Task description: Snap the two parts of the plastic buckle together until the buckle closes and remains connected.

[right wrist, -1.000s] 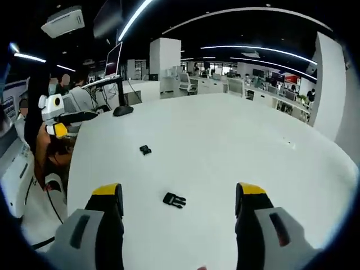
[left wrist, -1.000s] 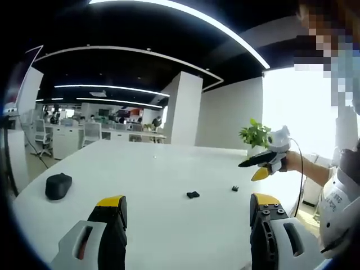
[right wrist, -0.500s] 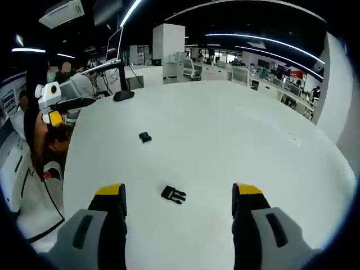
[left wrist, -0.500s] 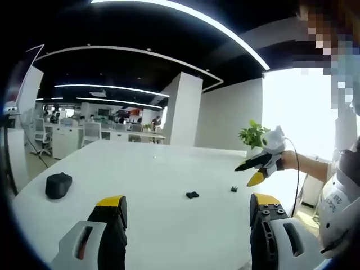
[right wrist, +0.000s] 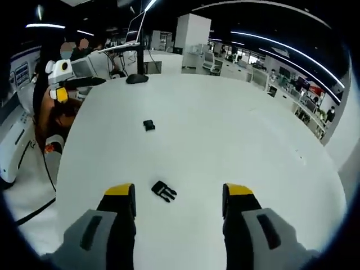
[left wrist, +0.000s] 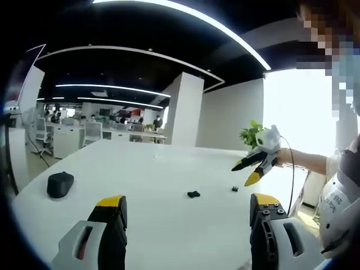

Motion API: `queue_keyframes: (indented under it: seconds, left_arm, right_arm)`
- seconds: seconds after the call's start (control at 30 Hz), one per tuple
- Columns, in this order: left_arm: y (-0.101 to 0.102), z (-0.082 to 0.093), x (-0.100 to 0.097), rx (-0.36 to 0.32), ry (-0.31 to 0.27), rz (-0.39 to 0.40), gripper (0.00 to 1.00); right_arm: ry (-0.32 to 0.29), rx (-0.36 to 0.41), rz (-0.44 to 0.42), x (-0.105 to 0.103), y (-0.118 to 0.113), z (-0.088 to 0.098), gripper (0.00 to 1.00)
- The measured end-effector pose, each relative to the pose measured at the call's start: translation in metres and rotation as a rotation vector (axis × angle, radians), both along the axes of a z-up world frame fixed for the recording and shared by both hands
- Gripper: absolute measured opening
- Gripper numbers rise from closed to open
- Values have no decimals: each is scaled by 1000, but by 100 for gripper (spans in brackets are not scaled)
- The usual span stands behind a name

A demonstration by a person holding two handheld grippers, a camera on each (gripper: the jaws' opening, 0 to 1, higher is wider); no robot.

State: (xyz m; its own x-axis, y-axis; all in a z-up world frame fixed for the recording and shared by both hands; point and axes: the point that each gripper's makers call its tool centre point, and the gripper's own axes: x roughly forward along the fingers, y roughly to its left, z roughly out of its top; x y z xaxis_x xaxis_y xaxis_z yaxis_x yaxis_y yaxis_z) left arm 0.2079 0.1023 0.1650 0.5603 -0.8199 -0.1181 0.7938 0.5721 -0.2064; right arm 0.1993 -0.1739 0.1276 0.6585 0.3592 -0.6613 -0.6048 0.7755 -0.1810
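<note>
Two black buckle parts lie apart on a white table (right wrist: 225,129). The pronged part (right wrist: 163,191) rests just ahead of my right gripper (right wrist: 179,198), between its open yellow-tipped jaws. Farther off lies the socket part (right wrist: 149,125). In the left gripper view the socket part (left wrist: 193,194) sits mid-table and the pronged part (left wrist: 234,188) to its right, small. My left gripper (left wrist: 188,209) is open over the table's near edge with nothing in it. My right gripper (left wrist: 250,167) hangs above the pronged part, and my left gripper (right wrist: 73,87) is at the far left, held by a person.
A black computer mouse (left wrist: 59,184) lies at the table's left side. A potted plant (left wrist: 253,134) stands beyond the far right edge. A monitor on a stand (right wrist: 135,39) rises past the mouse (right wrist: 136,78). Office desks and chairs are behind.
My right gripper has tilted down and closed in on the pronged part, which now sits lower between its jaws. The left gripper has barely moved.
</note>
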Motion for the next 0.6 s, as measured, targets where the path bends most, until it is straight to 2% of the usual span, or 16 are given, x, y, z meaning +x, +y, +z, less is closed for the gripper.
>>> queue_keyframes:
  seconds: [0.23,0.43,0.6]
  left_arm:
    - [0,-1,1,6,2,0,92]
    - [1,-4,2,45,-9,10,92]
    - [2,-1,1,45,-15,8,92]
  right_arm:
    - [0,-64,79,2,6,2,55]
    - [44,-145,175,3,7,-2,45]
    - [92,-185,205,7,4,-6,40]
